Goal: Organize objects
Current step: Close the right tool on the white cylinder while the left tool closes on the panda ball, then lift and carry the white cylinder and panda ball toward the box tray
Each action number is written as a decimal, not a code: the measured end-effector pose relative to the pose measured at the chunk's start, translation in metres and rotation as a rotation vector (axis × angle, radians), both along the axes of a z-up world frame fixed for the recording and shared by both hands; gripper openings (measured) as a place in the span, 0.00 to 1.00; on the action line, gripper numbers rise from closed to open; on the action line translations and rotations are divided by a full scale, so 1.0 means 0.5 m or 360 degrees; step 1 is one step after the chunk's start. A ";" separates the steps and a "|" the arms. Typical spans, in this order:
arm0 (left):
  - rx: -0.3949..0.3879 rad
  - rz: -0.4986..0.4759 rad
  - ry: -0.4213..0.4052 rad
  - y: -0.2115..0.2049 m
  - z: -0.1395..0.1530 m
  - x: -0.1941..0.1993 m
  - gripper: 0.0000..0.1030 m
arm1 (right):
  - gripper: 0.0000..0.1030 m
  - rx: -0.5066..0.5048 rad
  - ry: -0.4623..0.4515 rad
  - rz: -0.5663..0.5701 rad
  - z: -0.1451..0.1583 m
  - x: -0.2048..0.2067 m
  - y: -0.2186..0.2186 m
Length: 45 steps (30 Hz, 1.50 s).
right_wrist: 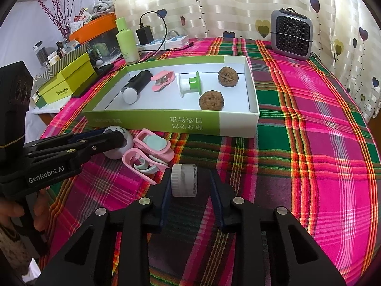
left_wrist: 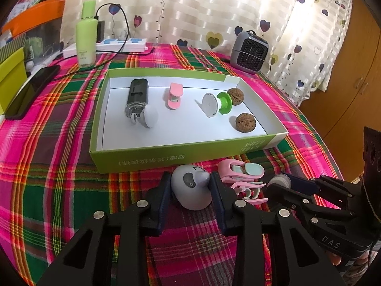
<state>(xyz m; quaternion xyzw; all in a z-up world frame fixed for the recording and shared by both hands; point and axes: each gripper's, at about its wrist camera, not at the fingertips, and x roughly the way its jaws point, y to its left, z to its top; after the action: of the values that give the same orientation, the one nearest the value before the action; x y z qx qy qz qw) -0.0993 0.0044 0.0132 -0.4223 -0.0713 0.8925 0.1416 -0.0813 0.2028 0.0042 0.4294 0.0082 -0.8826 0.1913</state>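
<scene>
Nearest you, your left gripper pinches the grey panda toy. At three o'clock lie the pink clips; further right, your right gripper clamps the white jar. The green tray sits at twelve o'clock.

"GenRobot.AI" stands in pale letters on the body of the left gripper, at nine o'clock in the right wrist view. "DAS" is on the right gripper body, at four o'clock in the left wrist view. The green box carries upside-down Chinese print on its near wall, too distorted to read.
</scene>
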 end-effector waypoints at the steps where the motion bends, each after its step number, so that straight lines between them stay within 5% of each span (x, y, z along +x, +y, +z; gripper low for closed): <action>1: -0.0002 0.0001 0.0001 0.001 0.002 0.000 0.30 | 0.29 -0.0001 0.0000 -0.0003 0.000 0.000 0.000; 45: -0.0038 0.0005 0.0057 -0.003 0.015 0.026 0.30 | 0.19 -0.0024 0.0080 0.0014 0.020 0.013 0.002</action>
<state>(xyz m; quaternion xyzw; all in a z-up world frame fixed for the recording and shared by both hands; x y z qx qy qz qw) -0.0863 0.0031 0.0208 -0.4079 -0.0586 0.9009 0.1364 -0.0749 0.2040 0.0144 0.4057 0.0084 -0.8922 0.1982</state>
